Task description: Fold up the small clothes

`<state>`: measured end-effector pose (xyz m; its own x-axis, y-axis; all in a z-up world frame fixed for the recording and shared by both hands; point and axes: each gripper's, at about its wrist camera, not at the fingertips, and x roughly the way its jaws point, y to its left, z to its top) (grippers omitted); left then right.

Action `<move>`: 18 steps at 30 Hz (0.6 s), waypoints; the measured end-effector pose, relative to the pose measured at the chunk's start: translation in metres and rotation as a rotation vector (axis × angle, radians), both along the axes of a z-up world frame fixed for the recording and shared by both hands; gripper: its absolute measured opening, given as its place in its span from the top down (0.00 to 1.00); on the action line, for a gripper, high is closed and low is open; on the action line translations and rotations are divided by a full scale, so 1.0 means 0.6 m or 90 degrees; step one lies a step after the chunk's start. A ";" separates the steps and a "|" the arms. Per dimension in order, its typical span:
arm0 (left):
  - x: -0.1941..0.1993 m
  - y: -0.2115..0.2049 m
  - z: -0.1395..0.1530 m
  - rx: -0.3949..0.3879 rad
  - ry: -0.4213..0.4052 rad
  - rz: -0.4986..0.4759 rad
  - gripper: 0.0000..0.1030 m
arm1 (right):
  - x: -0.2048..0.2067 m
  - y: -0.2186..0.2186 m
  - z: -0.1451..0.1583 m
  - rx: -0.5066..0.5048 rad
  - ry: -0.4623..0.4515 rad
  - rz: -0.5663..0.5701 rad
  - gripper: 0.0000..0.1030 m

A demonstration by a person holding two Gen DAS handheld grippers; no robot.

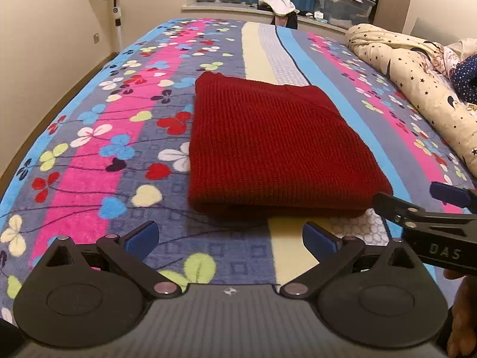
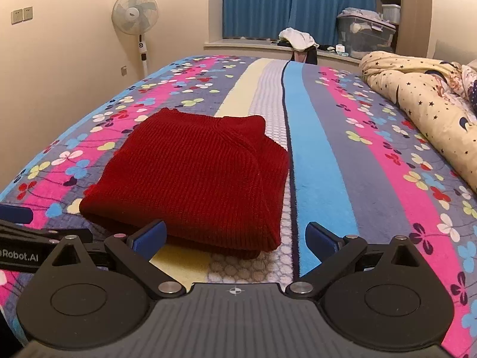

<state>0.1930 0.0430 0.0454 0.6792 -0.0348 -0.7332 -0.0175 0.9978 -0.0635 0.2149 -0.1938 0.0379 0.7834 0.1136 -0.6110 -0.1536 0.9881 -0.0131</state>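
Right wrist view first: our right gripper (image 2: 235, 234) has its jaws spread wide with nothing between them, and its left pad (image 2: 150, 234) sits just at the near edge of the red sweater (image 2: 190, 179), whether touching or a shade short we cannot tell. In the left wrist view our left gripper (image 1: 229, 235) is likewise wide open and empty, a little back from the sweater (image 1: 268, 146), with bare blanket (image 1: 89, 161) between its pads and the folded near edge.

The sweater lies straight ahead of both grippers, flat on the blanket as a folded packet, its rounded fold facing us. Its long axis seems to run away from us, toward the window; the fisheye makes this hard to judge. The right gripper is the nearer one, at the near right corner, where it also shows in the left view (image 1: 417, 205). The left gripper faces the near left half.

We judge the folding well along. Any further fold would carry the near edge forward over the far one, so both grippers would need to bite that near edge.

Beyond it, a quilt (image 2: 417, 95) is bunched on the right and a fan (image 2: 135, 13) stands by the wall.
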 end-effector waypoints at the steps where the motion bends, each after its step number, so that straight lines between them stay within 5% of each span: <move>1: 0.001 0.000 0.000 0.001 0.000 0.002 0.01 | 0.003 0.000 0.000 0.004 0.002 -0.002 0.04; 18: 0.016 0.016 -0.021 0.009 0.006 0.025 0.01 | 0.023 0.000 -0.010 0.022 0.024 -0.008 0.04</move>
<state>0.2026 0.0523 0.0326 0.6724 0.0027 -0.7402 -0.0578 0.9971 -0.0489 0.2284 -0.1938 0.0320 0.7611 0.1250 -0.6365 -0.1407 0.9897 0.0261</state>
